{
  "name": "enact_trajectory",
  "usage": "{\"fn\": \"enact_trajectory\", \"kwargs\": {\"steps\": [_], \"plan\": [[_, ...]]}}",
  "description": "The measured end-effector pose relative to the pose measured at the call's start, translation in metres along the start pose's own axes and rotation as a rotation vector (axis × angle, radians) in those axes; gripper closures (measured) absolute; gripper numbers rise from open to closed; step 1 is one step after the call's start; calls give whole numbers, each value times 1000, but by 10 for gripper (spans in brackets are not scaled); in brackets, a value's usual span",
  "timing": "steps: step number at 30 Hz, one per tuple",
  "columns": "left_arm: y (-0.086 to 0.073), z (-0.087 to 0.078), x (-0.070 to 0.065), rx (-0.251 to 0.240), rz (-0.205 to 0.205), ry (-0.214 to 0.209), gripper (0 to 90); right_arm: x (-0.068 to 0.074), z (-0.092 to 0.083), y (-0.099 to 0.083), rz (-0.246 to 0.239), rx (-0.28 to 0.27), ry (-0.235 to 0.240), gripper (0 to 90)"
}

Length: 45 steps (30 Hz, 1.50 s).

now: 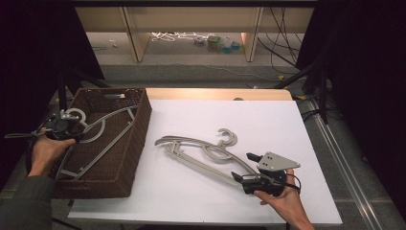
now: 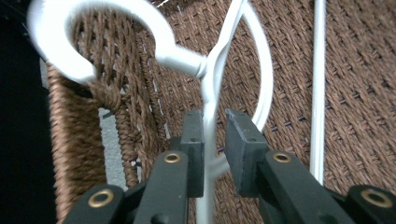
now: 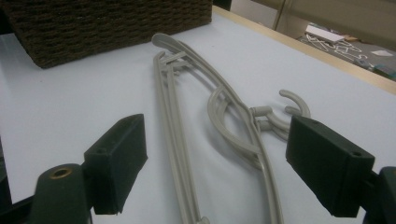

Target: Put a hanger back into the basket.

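Note:
A grey plastic hanger [image 1: 103, 127] lies tilted in the brown wicker basket [image 1: 141, 129], its hook [image 2: 70, 28] over the basket's left rim. My left gripper [image 1: 75, 128] [image 2: 215, 135] has its jaws around the hanger's neck [image 2: 211, 93]. The left pad touches it, the right pad stands a little off, so the grip is loose. Two more grey hangers [image 1: 201, 153] [image 3: 173, 116] lie stacked on the white table top [image 1: 230, 120]. My right gripper [image 1: 245, 166] [image 3: 215, 158] rests open at their near end, jaws wide on either side of them.
The basket takes up the table's left end and overhangs it. A wooden strip [image 1: 215, 93] runs along the table's far edge. Beyond it are shelf legs and small clutter [image 1: 215, 42] on the floor. A metal rail [image 1: 335, 143] runs along the right.

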<state>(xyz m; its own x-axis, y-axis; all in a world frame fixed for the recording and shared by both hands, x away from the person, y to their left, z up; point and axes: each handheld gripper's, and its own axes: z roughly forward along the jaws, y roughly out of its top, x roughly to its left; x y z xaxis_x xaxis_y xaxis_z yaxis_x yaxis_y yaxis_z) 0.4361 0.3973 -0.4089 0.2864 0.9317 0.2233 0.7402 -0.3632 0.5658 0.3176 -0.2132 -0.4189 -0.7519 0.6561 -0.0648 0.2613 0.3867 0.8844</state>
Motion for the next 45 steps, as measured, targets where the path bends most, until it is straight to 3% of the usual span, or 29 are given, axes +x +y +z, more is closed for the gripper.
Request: {"fn": "enact_trajectory", "kwargs": {"steps": [3, 7, 9, 14, 15, 19, 23, 27, 33, 35, 36, 37, 38, 40, 45], "plan": [[-1, -6, 3, -26, -35, 14, 733, 1, 0, -1, 5, 4, 2, 213], [0, -24, 5, -115, -107, 21, 659, 1, 1, 0, 3, -5, -1, 213], [1, -34, 4, -162, -125, 21, 602, 1, 2, 0, 4, -7, -3, 213], [6, -69, 0, -265, -138, 7, 453, -1, 2, 0, 3, 1, 0, 212], [7, -76, -4, -288, -156, 9, 431, -1, 2, 0, 3, 1, 1, 212], [8, -98, -16, -352, -164, -24, 357, 0, 2, 0, 0, 3, -3, 213], [8, -114, -38, -412, -185, -83, 294, 0, 3, 0, -1, -9, -1, 212], [6, -127, -64, -494, -194, -200, 260, -1, 5, -1, 7, -8, 1, 210], [4, -144, -105, -605, -175, -286, 218, -5, 6, -3, 20, -22, 1, 194], [3, -144, -120, -615, -159, -310, 209, -6, 7, -4, 32, -42, -5, 183], [2, -145, -128, -607, -190, -343, 202, -7, 6, -4, 40, -35, 4, 175], [1, -143, -132, -623, -142, -334, 199, -8, 6, -4, 51, -38, 0, 166], [0, -142, -136, -629, -139, -344, 198, -8, 7, -4, 66, -53, -5, 166], [-3, -139, -148, -652, -157, -398, 182, -8, 5, -5, 68, -57, -14, 166], [-9, -131, -166, -698, -168, -453, 166, -8, 2, -5, 89, -68, -18, 165]]}}
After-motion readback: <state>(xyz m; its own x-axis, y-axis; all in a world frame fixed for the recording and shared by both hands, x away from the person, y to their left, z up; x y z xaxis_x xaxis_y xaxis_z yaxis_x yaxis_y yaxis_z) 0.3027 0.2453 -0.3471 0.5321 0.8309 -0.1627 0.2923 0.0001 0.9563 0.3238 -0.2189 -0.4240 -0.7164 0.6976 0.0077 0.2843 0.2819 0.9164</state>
